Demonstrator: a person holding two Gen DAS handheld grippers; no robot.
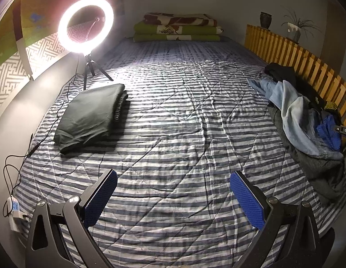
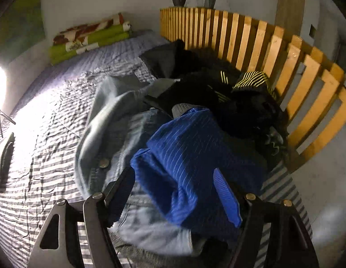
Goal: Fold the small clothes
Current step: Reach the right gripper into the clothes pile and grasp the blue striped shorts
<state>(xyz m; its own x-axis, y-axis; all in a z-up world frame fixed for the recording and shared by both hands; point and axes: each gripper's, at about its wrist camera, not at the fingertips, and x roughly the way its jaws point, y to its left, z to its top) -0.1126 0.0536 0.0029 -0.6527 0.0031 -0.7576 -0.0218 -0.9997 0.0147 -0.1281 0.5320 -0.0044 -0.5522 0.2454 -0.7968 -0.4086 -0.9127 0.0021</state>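
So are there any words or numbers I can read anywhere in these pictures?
No text reads clearly.
Small dark tag at the right edge by the clothes pile: pale characters, too blurred to read.
White power strip at the bed's left edge: blue marks, too small to read.
Blue garment: stripes only, no words.

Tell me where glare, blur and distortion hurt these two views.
Left wrist view: the ring light blooms white, washing out the wall around it; the sheet beyond it glares; fisheye bends the rail. Right wrist view: the denim is smeared by blur, the light blows out the left edge, the black clothes lose detail in shadow.
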